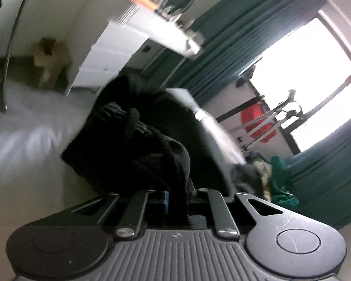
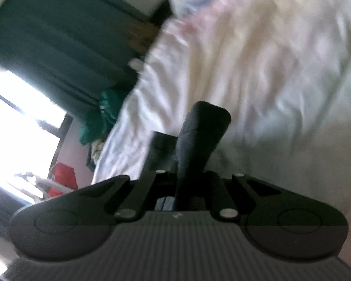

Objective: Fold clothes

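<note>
A black garment (image 1: 133, 140) lies bunched on the white bed sheet (image 1: 30, 145) in the left wrist view. My left gripper (image 1: 175, 182) is shut on a fold of this black garment, and the cloth hides its fingertips. In the right wrist view, my right gripper (image 2: 194, 126) is shut with nothing between its fingers (image 2: 206, 128). It hangs above the wrinkled white sheet (image 2: 257, 58). The black garment does not show in the right wrist view. Both views are blurred.
A white cabinet (image 1: 119, 56) stands beyond the bed. Teal curtains (image 1: 245, 30) frame a bright window (image 1: 311, 75). A pile of green and other clothes (image 1: 273, 175) lies past the bed edge, also seen in the right wrist view (image 2: 103, 117). A red object (image 2: 63, 178) sits by the window.
</note>
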`<state>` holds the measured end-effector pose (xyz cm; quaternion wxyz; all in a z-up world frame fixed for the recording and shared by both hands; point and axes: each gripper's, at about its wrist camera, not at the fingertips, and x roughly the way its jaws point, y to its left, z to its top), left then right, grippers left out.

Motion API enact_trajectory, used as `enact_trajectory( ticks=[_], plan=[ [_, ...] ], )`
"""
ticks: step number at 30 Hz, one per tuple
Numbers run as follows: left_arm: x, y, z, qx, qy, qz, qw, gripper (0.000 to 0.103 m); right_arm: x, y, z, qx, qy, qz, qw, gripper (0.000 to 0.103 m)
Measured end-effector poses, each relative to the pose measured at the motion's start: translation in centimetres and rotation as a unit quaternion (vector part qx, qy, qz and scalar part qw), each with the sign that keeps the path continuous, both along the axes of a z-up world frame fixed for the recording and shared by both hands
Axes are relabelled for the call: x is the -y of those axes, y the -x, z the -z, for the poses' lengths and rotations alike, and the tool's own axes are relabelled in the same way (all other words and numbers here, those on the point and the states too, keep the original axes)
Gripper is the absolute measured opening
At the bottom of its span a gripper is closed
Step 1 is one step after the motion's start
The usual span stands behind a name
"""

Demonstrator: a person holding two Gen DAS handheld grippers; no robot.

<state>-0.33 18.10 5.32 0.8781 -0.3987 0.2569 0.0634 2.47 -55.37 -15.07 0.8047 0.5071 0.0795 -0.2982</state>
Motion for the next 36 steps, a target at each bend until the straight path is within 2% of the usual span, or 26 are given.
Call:
enact_trajectory(
  ticks=[3,6,10,12,13,16,18,19,21,23,24,25,26,28,31,36],
  plan=[
    [-3.1,2.5,-3.1,0.003,0.029,-0.001,0.9996,0.012,-0.4,1.6,-1.9,0.016,0.026,0.001,1.0,0.007],
    [-6.2,5.2,-2.9,-0.036,0.046,0.003,0.9983,0.012,-0.8,3.6,-3.2,0.012,0.042,0.006,0.999,0.006],
    [-8.7,8.6,-0.1,-0.136,0.054,0.013,0.9891,0.014,-1.1,5.7,-2.8,-0.056,0.011,0.028,0.998,0.007],
    [-9.4,8.5,1.6,-0.185,0.048,0.023,0.9814,0.015,-1.2,5.3,-2.3,-0.115,0.005,0.02,0.993,0.007],
    [-9.6,8.4,2.3,-0.2,0.047,0.026,0.9784,0.015,-1.1,5.2,-1.7,-0.128,-0.003,0.016,0.992,0.007],
    [-9.6,8.3,2.6,-0.223,0.031,0.033,0.9739,0.019,-0.6,5.2,0.1,-0.164,-0.026,0.004,0.986,0.007],
    [-9.3,8.5,1.9,-0.227,0.011,0.039,0.973,0.028,-0.3,5.2,1.3,-0.187,-0.04,-0.003,0.982,0.007],
    [-9.2,8.6,1.6,-0.229,0.0,0.042,0.9725,0.038,-0.3,5.2,1.2,-0.184,-0.039,-0.002,0.982,0.009],
    [-8.6,9.1,0.9,-0.226,-0.038,0.043,0.9724,0.051,-0.5,5.4,0.6,-0.185,-0.032,0.002,0.982,0.012],
    [-8.0,9.9,-0.3,-0.221,-0.083,0.038,0.971,0.078,-0.9,6.0,-0.3,-0.175,-0.028,0.019,0.984,0.023],
    [-7.5,10.4,-1.2,-0.212,-0.121,0.029,0.9693,0.087,-1.0,6.3,-0.6,-0.166,-0.024,0.028,0.985,0.027],
    [-6.8,11.1,-2.4,-0.197,-0.166,0.025,0.9659,0.098,-1.2,6.6,-1.4,-0.16,-0.009,0.034,0.986,0.044],
    [-6.3,11.8,-3.5,-0.183,-0.203,0.024,0.9617,0.101,-1.7,6.7,-2.3,-0.155,0.014,0.038,0.987,0.063],
    [-4.8,12.6,-5.0,-0.158,-0.264,0.021,0.9512,0.102,-2.6,6.9,-4.2,-0.143,0.059,0.046,0.987,0.077],
    [-2.4,13.3,-7.0,-0.115,-0.304,0.025,0.9455,0.103,-4.6,6.5,-6.8,-0.118,0.111,0.012,0.987,0.077],
    [4.2,13.4,-9.0,-0.046,-0.333,0.06,0.9399,0.103,-10.4,5.1,-10.8,-0.07,0.181,-0.081,0.978,0.077]
  ],
)
